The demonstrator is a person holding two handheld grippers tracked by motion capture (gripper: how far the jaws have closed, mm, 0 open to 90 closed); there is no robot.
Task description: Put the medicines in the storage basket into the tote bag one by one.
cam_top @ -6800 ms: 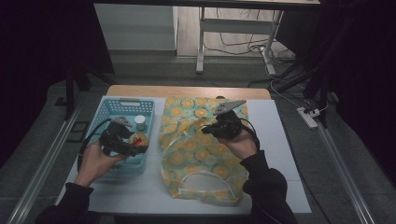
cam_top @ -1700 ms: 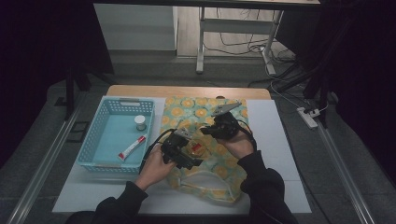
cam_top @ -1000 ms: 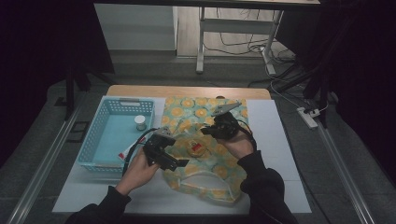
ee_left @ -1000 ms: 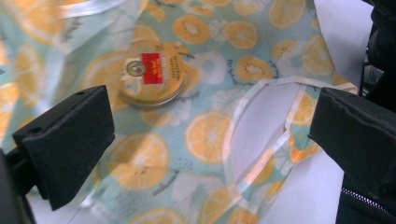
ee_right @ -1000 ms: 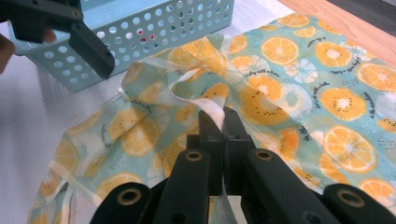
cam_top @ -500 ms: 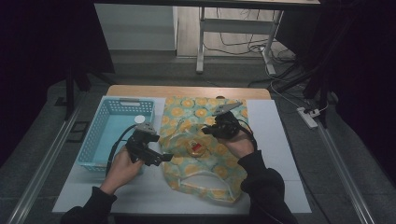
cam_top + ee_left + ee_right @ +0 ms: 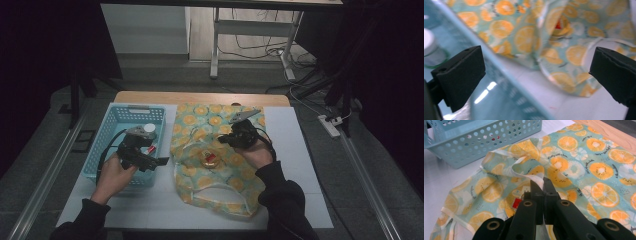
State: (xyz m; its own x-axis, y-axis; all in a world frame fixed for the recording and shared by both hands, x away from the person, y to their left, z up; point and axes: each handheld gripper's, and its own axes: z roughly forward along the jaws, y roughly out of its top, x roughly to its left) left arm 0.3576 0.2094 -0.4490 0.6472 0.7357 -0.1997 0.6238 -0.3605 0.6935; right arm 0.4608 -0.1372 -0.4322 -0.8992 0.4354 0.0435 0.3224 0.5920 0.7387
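A teal cloth bag point(image 7: 212, 120) printed with orange slices lies on the white table point(image 7: 300, 165). My right gripper point(image 7: 226, 140) is shut on the bag's white-trimmed rim point(image 7: 534, 178) and holds its mouth up. Inside the mouth lies a round yellow item with a red label point(image 7: 210, 159), point(image 7: 516, 203), point(image 7: 560, 26). My left gripper point(image 7: 156, 162) stands open and empty over the right wall of the blue basket point(image 7: 135, 109). In the left gripper view its jaws point(image 7: 534, 72) straddle the basket's rim point(image 7: 506, 80), with the bag point(image 7: 524, 37) beyond.
The basket point(image 7: 474, 147) holds a white-capped jar point(image 7: 149, 128), point(image 7: 429, 47) and a red-and-white tube point(image 7: 150, 148). A wooden strip point(image 7: 200, 97) runs along the table's far edge. Bare white table lies right of the bag and along the front.
The yellow item, earlier at my left gripper in the basket, now lies in the bag. Over the last second my left gripper has moved left from the bag's mouth to the basket. The right gripper has kept still.
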